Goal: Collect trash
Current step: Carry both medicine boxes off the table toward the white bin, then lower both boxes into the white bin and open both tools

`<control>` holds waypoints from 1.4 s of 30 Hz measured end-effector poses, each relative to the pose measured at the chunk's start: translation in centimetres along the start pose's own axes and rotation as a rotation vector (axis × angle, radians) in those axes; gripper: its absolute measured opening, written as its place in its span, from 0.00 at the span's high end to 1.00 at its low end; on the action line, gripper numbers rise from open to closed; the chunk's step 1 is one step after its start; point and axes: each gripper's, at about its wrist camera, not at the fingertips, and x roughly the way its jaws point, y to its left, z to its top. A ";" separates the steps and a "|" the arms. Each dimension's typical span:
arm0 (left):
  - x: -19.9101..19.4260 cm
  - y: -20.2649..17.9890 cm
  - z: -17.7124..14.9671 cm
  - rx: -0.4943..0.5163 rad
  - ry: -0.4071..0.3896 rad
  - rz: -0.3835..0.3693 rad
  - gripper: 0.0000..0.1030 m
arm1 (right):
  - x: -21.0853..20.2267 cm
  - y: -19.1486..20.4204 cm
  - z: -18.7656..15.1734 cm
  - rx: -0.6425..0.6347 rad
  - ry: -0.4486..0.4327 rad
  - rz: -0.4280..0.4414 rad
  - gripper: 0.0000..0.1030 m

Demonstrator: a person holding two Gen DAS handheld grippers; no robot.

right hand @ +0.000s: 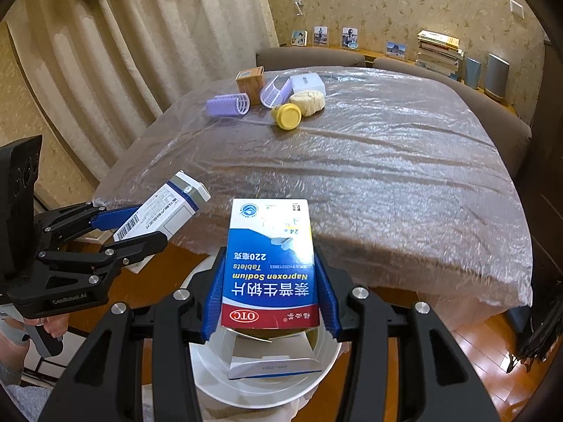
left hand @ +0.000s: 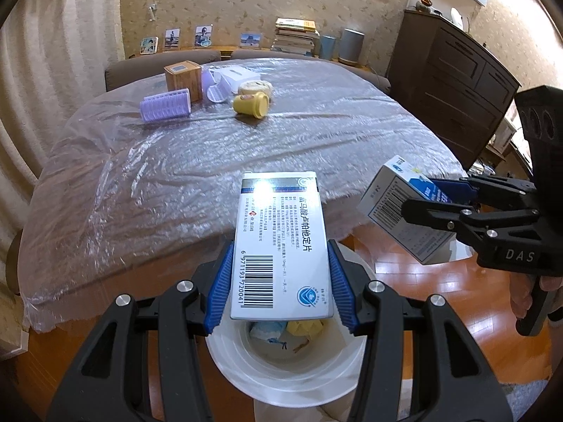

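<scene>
My left gripper [left hand: 281,281] is shut on a white medicine box [left hand: 281,246] with a barcode, held over the white trash bin [left hand: 246,369]. The bin holds crumpled blue and yellow scraps. My right gripper [right hand: 269,299] is shut on a blue Naproxen Sodium box [right hand: 271,263] with its bottom flap open, also over the bin [right hand: 211,369]. Each gripper shows in the other's view: the right one [left hand: 418,197] with its box [left hand: 394,190] to my right, the left one [right hand: 140,225] with its box [right hand: 165,207] to my left.
The plastic-covered table [left hand: 246,147] lies beyond the bin. At its far side are a wooden box [left hand: 183,77], purple hair rollers [left hand: 165,105], a yellow cup [left hand: 251,103], a white box [left hand: 235,75] and a round beige item [left hand: 255,88]. A dark dresser [left hand: 450,81] stands right.
</scene>
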 end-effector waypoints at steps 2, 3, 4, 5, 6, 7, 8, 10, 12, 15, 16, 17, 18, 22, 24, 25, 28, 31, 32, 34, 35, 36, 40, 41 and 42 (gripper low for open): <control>0.0 -0.2 -0.5 0.006 0.010 -0.001 0.50 | 0.1 0.2 -0.4 -0.001 0.008 0.003 0.56; 0.0 -0.2 -0.6 0.007 0.015 -0.003 0.50 | 0.1 0.2 -0.6 0.000 0.013 0.007 0.56; 0.0 -0.3 -0.9 0.009 0.021 -0.004 0.50 | 0.2 0.3 -0.7 -0.001 0.016 0.008 0.56; 0.1 -0.4 -1.2 0.011 0.028 -0.005 0.50 | 0.2 0.3 -0.9 -0.001 0.018 0.009 0.56; 0.1 -0.5 -1.4 0.012 0.034 -0.006 0.50 | 0.2 0.4 -1.0 -0.002 0.021 0.010 0.56; 0.2 -0.5 -1.6 0.014 0.039 -0.006 0.50 | 0.2 0.5 -1.2 -0.003 0.026 0.013 0.56; 0.3 -0.6 -1.9 0.016 0.046 -0.005 0.50 | 0.3 0.5 -1.4 -0.008 0.030 0.011 0.56; 0.5 -0.8 -2.4 0.019 0.058 -0.004 0.50 | 0.4 0.6 -1.8 -0.018 0.039 0.004 0.56; 0.7 -0.9 -2.7 0.023 0.068 -0.002 0.50 | 0.7 0.7 -2.1 -0.022 0.051 0.004 0.56; 1.1 -1.0 -3.2 0.022 0.085 -0.001 0.50 | 1.0 0.7 -2.6 -0.022 0.071 0.007 0.56; 1.3 -1.0 -3.4 0.022 0.091 0.000 0.50 | 1.1 0.6 -2.7 -0.021 0.077 0.008 0.56; 1.5 -1.0 -3.6 0.022 0.097 0.002 0.50 | 1.2 0.6 -2.9 -0.021 0.082 0.007 0.56; 1.6 -0.9 -3.7 0.021 0.100 0.001 0.50 | 1.3 0.6 -3.0 -0.022 0.087 0.007 0.56; 2.0 -1.0 -4.3 0.028 0.116 -0.002 0.50 | 1.9 0.6 -3.6 -0.023 0.106 0.006 0.56; 2.3 -1.0 -4.7 0.033 0.124 0.001 0.50 | 2.2 0.6 -3.8 -0.024 0.113 0.003 0.56; 2.4 -1.0 -4.8 0.033 0.128 0.001 0.50 | 2.3 0.6 -4.0 -0.023 0.118 0.003 0.56; 2.7 -0.8 -5.2 0.031 0.140 0.000 0.50 | 2.6 0.7 -4.3 -0.022 0.128 0.005 0.56; 3.1 -0.7 -5.7 0.030 0.153 -0.002 0.50 | 3.1 0.9 -4.4 -0.023 0.139 0.008 0.56; 3.2 -0.7 -5.8 0.030 0.159 -0.002 0.50 | 3.3 0.9 -4.4 -0.024 0.143 0.008 0.56; 3.5 -0.7 -6.1 0.032 0.169 -0.003 0.50 | 3.6 1.0 -4.6 -0.024 0.150 0.009 0.56; 3.7 -0.7 -6.3 0.033 0.174 -0.003 0.50 | 3.7 1.1 -4.6 -0.024 0.153 0.010 0.56; 3.8 -0.7 -6.4 0.033 0.177 -0.003 0.50 | 3.8 1.1 -4.7 -0.024 0.158 0.010 0.56; 4.5 -0.5 -7.0 0.035 0.198 -0.004 0.50 | 4.3 1.3 -4.9 -0.026 0.172 0.012 0.56; 4.6 -0.5 -7.0 0.036 0.202 -0.004 0.50 | 4.5 1.3 -5.0 -0.027 0.177 0.011 0.56; 4.8 -0.5 -7.2 0.036 0.206 -0.004 0.50 | 4.7 1.3 -5.0 -0.029 0.182 0.009 0.56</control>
